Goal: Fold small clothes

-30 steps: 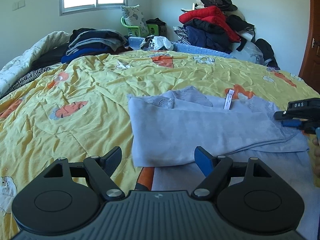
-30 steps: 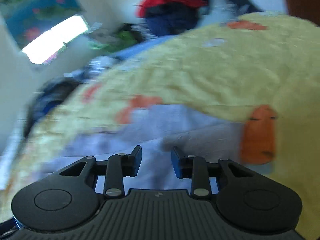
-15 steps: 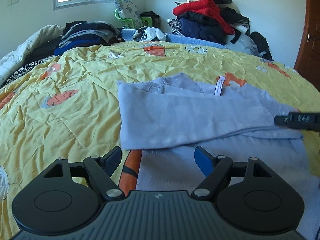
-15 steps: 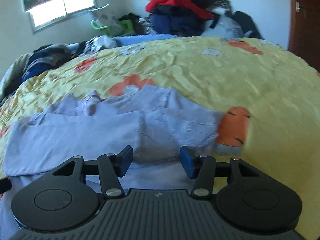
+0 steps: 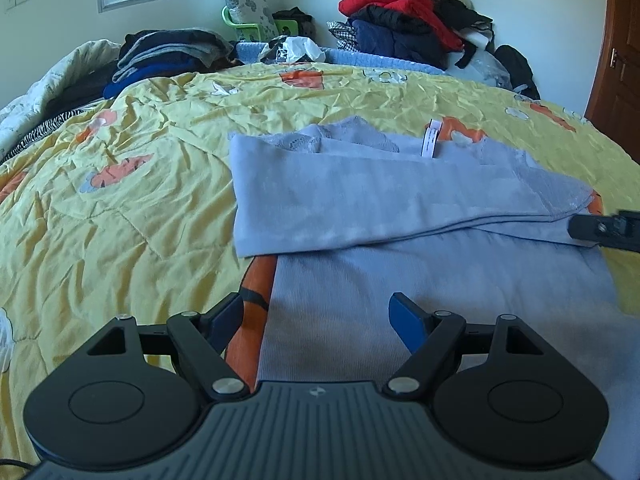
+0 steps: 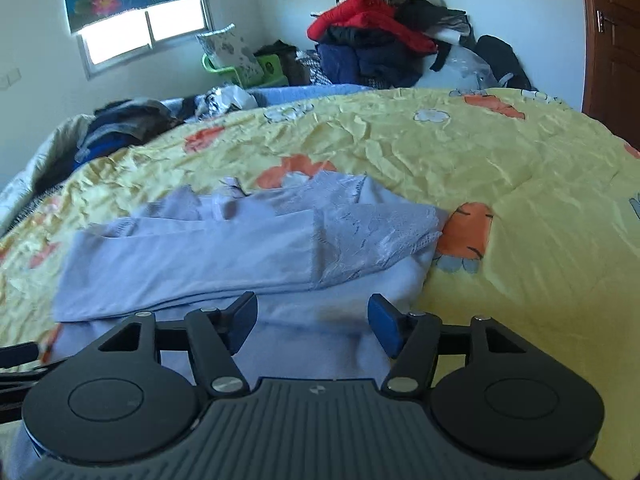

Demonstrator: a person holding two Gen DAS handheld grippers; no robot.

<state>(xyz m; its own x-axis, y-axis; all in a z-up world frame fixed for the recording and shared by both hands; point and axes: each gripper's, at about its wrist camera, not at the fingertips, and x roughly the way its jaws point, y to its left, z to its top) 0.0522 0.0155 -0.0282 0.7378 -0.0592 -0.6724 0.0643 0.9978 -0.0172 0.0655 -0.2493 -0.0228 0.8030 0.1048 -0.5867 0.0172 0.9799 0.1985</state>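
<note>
A pale lavender garment [image 5: 400, 216] [image 6: 224, 248] lies on the yellow bedspread [image 5: 120, 208] [image 6: 500, 168], its far part folded across the body, with a lace edge and a white label [image 5: 432, 142]. My left gripper [image 5: 316, 318] hovers open over the garment's near left edge, nothing between its fingers. My right gripper [image 6: 312, 318] is over the garment's near right part. Its jaws are opening and nothing is between them. One tip of the right gripper shows at the right edge of the left wrist view [image 5: 600, 230].
Stacked dark clothes [image 5: 168, 56] sit at the far left of the bed. A heap of red and dark clothes [image 5: 404, 20] [image 6: 372, 36] rises against the back wall. A green chair [image 5: 248, 28] stands under the window. A brown door [image 5: 620, 48] is at right.
My right gripper let go of the folded sleeve, rolled level, drew back toward the near right and spread its jaws. My left gripper sank slightly closer to the garment.
</note>
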